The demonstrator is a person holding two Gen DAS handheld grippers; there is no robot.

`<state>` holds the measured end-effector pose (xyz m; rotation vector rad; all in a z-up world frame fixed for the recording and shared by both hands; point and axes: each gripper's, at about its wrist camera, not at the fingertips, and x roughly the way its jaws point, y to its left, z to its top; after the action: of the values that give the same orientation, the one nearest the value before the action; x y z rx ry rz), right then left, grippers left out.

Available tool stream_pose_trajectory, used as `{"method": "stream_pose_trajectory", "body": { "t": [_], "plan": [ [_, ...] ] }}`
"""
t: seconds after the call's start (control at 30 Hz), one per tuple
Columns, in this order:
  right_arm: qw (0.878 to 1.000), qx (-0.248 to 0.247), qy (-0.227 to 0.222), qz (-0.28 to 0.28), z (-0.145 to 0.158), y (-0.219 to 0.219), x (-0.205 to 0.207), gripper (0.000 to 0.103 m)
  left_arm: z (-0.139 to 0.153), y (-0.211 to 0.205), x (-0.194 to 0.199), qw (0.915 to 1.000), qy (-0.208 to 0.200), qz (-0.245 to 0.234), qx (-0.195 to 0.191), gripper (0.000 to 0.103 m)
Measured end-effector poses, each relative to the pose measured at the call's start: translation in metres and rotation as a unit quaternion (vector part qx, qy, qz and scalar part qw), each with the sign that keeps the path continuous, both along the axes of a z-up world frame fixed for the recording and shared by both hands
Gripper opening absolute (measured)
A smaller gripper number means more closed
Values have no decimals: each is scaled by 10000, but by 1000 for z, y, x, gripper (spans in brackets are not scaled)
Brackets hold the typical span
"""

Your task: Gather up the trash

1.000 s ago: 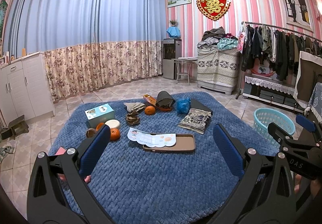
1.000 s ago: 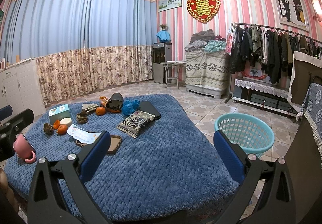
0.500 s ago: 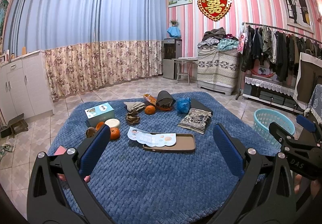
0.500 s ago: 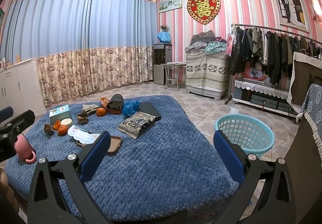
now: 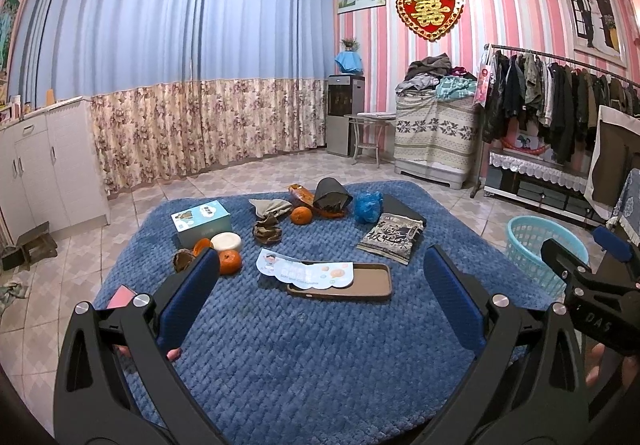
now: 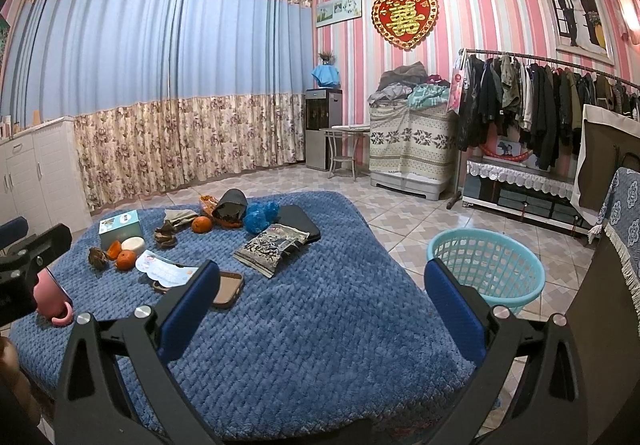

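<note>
A blue-covered table [image 5: 320,345] holds scattered items: a crumpled blue bag [image 5: 368,206], a black-and-white snack packet [image 5: 391,237], a black wrapper [image 5: 332,198], brown peel scraps [image 5: 267,230], a paper card [image 5: 306,272] and oranges [image 5: 301,215]. A turquoise basket [image 6: 486,265] stands on the floor to the table's right. My left gripper [image 5: 320,293] is open and empty, near the table's front. My right gripper [image 6: 320,297] is open and empty, over the table's right front.
A phone in a brown case [image 5: 340,285], a tissue box [image 5: 201,222], a white round tin [image 5: 226,242] and a pink cup [image 6: 52,303] are on the table. A clothes rack [image 6: 540,113] lines the right wall. White cabinets [image 5: 36,173] stand at left.
Both views shifted only slightly; the grippers stay open and nothing on the table has moved.
</note>
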<state>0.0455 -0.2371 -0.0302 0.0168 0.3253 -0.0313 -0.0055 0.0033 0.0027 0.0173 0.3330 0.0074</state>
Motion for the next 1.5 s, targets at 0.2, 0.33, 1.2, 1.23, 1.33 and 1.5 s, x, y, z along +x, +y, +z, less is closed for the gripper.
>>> {"method": "stream_pose_trajectory", "body": {
  "t": [0.2, 0.33, 1.2, 1.23, 1.33, 1.5],
  "plan": [
    [10000, -1, 20, 9, 3, -1, 3, 100, -5, 4, 1, 10000, 12, 27, -41, 98],
    [10000, -3, 20, 13, 3, -1, 3, 100, -5, 5, 2, 10000, -1, 30, -38, 98],
    [9977, 87, 656, -114, -48, 1, 82, 99, -70, 41, 88, 9966, 706, 375, 200, 98],
    [9974, 126, 708, -99, -51, 1, 87, 100, -73, 42, 96, 9962, 720, 430, 238, 98],
    [9936, 74, 1100, -247, -59, 2, 108, 100, -78, 48, 120, 9953, 766, 473, 350, 98],
    [9935, -28, 1073, -375, -60, 1, 131, 100, -88, 57, 163, 9937, 972, 300, 462, 94]
  ]
}}
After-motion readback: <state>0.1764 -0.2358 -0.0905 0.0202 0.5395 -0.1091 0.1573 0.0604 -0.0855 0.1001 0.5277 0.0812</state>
